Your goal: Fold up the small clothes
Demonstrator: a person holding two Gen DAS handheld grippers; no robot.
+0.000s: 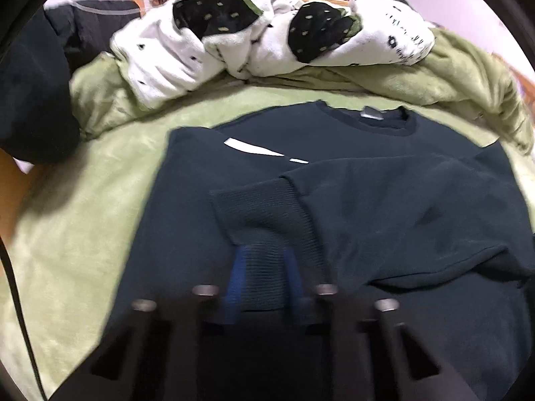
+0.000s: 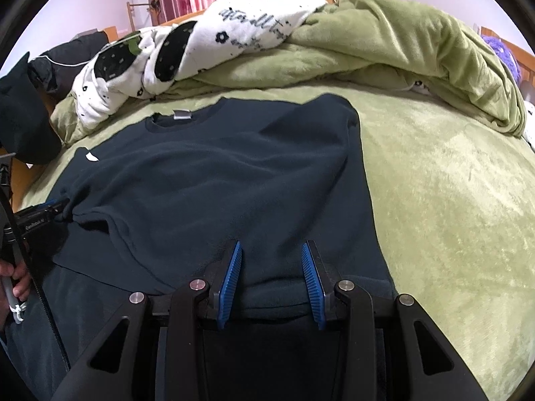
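A dark navy sweatshirt lies flat on the green bed cover, neck at the far side, with a white mark on the chest. My left gripper is shut on the ribbed cuff of a sleeve and holds it over the body of the shirt. In the right wrist view the sweatshirt fills the middle. My right gripper is open and empty, just above the shirt's near hem. The left gripper shows at the left edge there, pinching the sleeve.
A crumpled white and black blanket and a heaped green quilt lie along the far side of the bed. Bare green cover lies right of the shirt. Dark clothes sit at the left edge.
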